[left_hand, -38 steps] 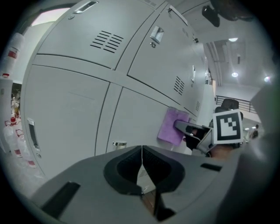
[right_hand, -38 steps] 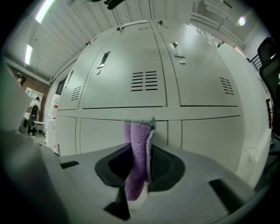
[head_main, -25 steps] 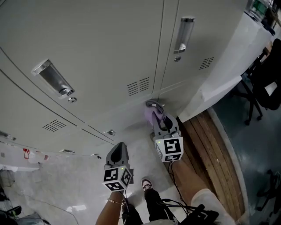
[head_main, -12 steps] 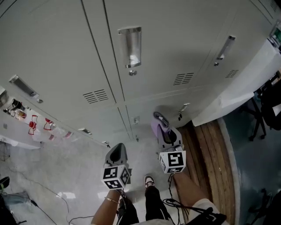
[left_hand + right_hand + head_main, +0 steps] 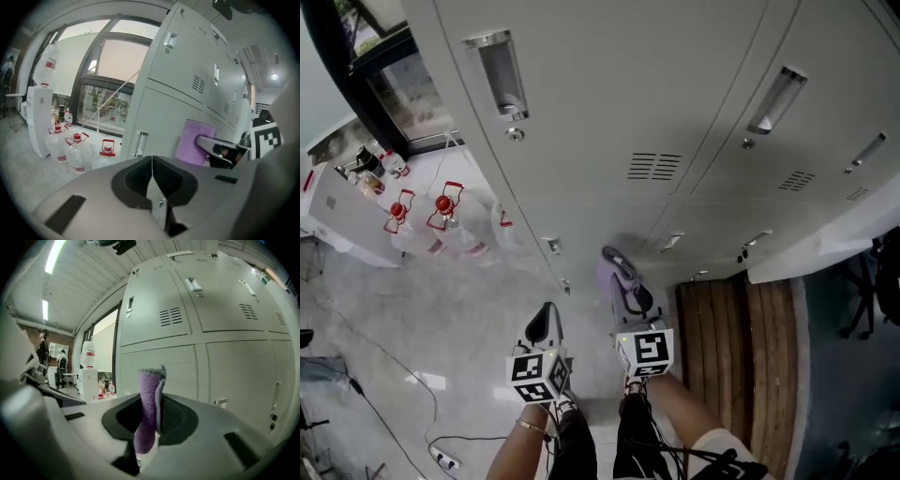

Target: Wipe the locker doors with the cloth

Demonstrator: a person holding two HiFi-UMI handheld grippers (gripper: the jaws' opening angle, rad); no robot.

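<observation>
Grey locker doors [image 5: 609, 112] face us; our right tongs [image 5: 620, 269] clench the purple cloth [image 5: 149, 399], our left tongs [image 5: 546, 317] pressed together, empty

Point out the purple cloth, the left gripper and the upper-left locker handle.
purple cloth [image 5: 148, 401]: right gripper view, its upright folded edge.
left gripper [image 5: 152, 169]: left gripper view, where its shut tips meet.
locker handle [image 5: 502, 75]: head view, middle of the recess.
</observation>
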